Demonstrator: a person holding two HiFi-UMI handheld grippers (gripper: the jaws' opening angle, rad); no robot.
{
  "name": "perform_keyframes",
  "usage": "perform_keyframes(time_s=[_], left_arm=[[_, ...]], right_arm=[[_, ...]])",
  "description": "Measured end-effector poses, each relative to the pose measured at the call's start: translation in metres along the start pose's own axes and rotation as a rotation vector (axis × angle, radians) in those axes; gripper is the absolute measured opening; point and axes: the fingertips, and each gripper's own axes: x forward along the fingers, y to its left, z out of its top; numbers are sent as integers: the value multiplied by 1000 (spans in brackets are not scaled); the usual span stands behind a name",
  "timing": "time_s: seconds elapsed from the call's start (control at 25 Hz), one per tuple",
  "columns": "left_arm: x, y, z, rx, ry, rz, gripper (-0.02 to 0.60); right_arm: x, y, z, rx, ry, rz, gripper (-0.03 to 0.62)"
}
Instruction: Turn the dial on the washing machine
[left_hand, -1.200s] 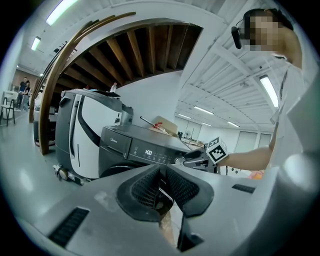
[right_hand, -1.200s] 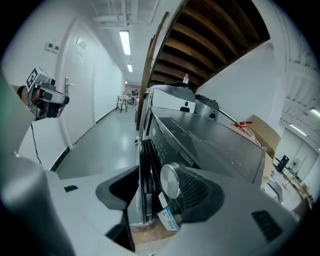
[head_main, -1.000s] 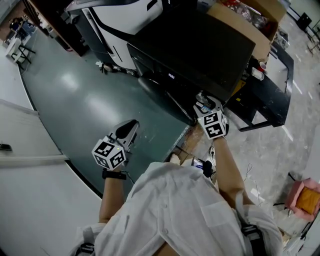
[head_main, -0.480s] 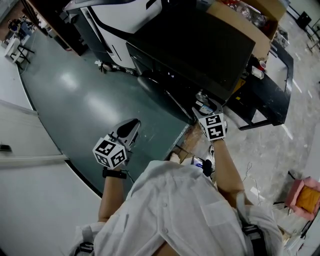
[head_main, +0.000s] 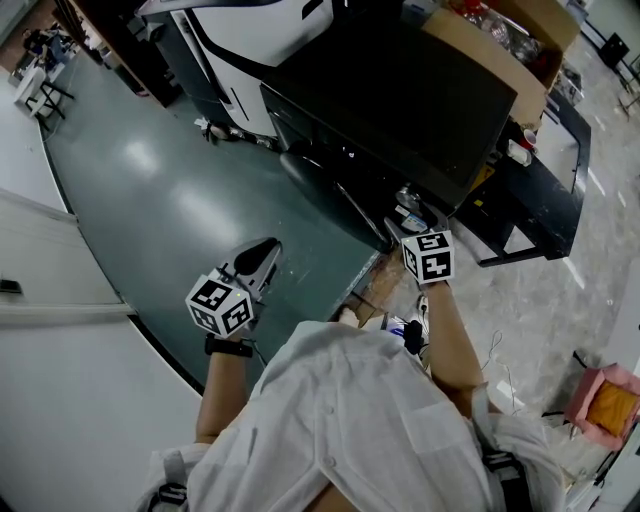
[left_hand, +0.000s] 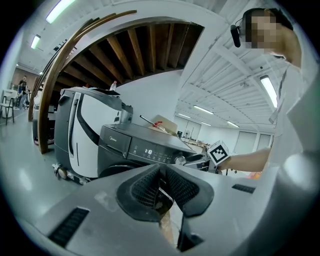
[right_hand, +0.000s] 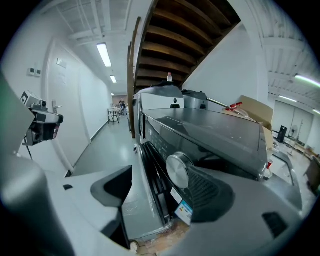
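Note:
The dark washing machine (head_main: 400, 90) stands ahead of me, its control panel facing me. Its round silver dial (right_hand: 177, 170) sits at the panel's right end, visible in the head view as the dial (head_main: 404, 194). My right gripper (right_hand: 160, 187) is open at the dial; the dial lies just off the tip of the right finger (right_hand: 205, 192), while the left finger (right_hand: 117, 185) stands well apart. In the head view the right gripper (head_main: 408, 212) reaches the machine's front corner. My left gripper (head_main: 262, 250) hangs over the green floor, shut and empty, as the left gripper (left_hand: 161, 187) view shows.
A white appliance (head_main: 250, 30) stands left of the washer. A cardboard box (head_main: 500, 30) sits at its back right, and a black frame table (head_main: 540, 190) is to the right. The green floor (head_main: 170, 190) spreads to the left. A pink item (head_main: 600, 395) lies on the tiles.
My right gripper's marker cube has turned slightly and sunk a little at the dial. The left gripper has stayed where it was.

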Motion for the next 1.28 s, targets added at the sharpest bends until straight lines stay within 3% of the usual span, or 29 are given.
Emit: perform_keyframes(time_s=[0.2, 0.92, 1.04, 1.08, 1.28], left_arm=[[-1, 0, -1, -3, 0, 4, 37], [1, -1, -1, -1, 1, 1, 37], [1, -1, -3, -4, 4, 0, 37], [2, -1, -3, -3, 5, -1, 37], [-1, -1, 0, -1, 1, 3, 37]], right_arm=[[2, -2, -10, 49, 75, 0, 370], [9, 3, -29, 116, 123, 46, 400], [13, 14, -33, 81, 145, 95, 398], [16, 23, -32, 52, 145, 120, 327], [25, 57, 2, -53, 74, 178, 347]])
